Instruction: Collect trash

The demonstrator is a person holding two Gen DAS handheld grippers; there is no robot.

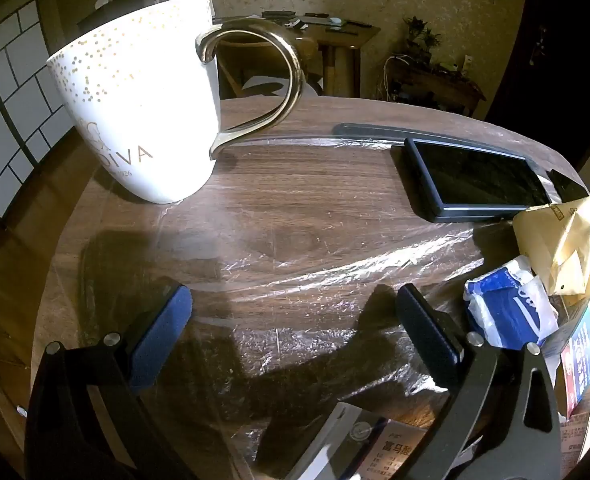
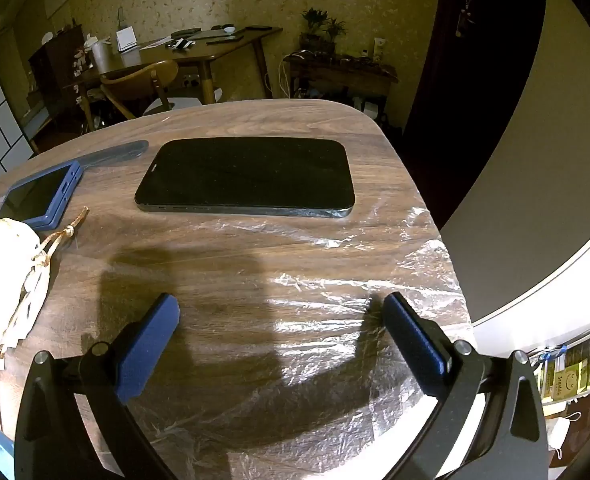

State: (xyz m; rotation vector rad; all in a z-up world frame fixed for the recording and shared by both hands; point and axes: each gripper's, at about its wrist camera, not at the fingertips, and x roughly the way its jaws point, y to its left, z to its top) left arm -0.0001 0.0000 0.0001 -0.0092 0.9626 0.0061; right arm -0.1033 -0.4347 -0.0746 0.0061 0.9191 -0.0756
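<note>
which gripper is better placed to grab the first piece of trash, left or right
Likely the left gripper: open, with the blue-and-white wrapper and yellow packet just beside its right finger. The right gripper, also open, faces only a tablet.

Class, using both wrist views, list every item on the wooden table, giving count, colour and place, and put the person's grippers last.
mug: one, white with gold handle, far left.
small device: one, dark screen, blue case, beside the wrappers.
large tablet: one, black, flat, far centre in the right view.
flat dark strip: one, behind the small device.
wrappers: several, blue, white and yellow, piled at right edge.
plastic film: one clear sheet, over the table.
left gripper: one, blue pads, open, empty.
right gripper: one, blue pads, open, empty.
</note>
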